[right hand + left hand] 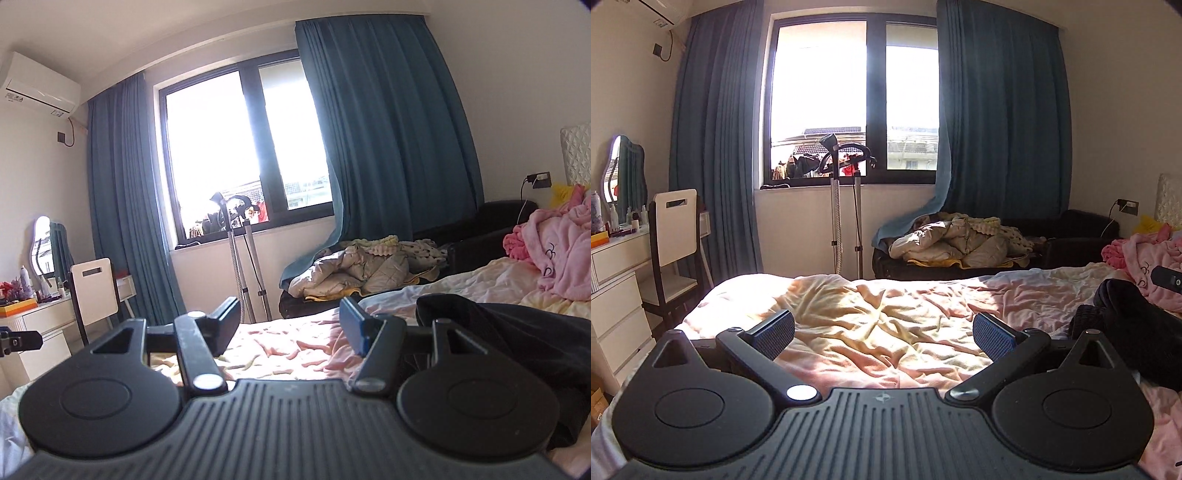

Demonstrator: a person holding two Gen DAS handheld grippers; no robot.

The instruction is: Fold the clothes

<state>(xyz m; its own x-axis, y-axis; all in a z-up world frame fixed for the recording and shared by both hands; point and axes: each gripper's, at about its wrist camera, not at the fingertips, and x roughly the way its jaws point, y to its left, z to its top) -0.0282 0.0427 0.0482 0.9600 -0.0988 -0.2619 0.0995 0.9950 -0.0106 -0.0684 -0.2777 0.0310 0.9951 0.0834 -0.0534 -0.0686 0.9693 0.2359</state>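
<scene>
Both sets of fingers stand spread and empty above the bed (886,325). Largest to hand, the dark garment (517,350) lies bunched just right of the right gripper (291,328), well right of the left gripper (884,332); the right is nearer.

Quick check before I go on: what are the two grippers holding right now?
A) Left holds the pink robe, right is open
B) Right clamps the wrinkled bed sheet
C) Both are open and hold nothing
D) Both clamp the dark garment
C: the left gripper and right gripper both show spread fingers with only the wrinkled pink-and-yellow bed sheet between them; the dark black garment lies off to the right, ungripped.
</scene>
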